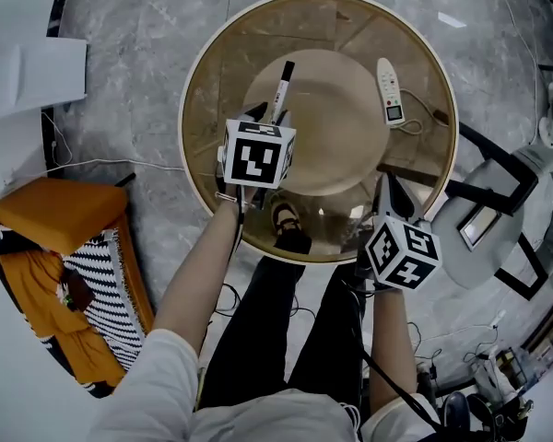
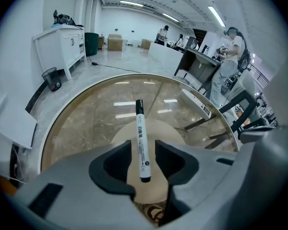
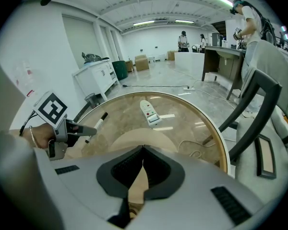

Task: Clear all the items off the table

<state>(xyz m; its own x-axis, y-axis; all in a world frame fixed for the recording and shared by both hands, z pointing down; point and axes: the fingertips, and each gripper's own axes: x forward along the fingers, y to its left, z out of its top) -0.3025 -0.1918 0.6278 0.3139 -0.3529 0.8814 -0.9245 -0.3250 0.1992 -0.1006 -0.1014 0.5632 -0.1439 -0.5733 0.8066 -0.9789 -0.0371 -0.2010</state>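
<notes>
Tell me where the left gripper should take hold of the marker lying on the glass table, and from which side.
Grip the marker across its white barrel, coming down from above. It lies flat on the table, its length running straight out between the left gripper's open jaws, so they would close on its long sides.

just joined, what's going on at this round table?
A person is clearing a round glass table with a handheld gripper in each hand. The left gripper is open and set down around a black-capped marker that lies on the glass. The marker sits between the jaws but is not yet clamped. The right gripper is shut and empty near the table's near edge. A white remote lies untouched on the far right side.
</notes>
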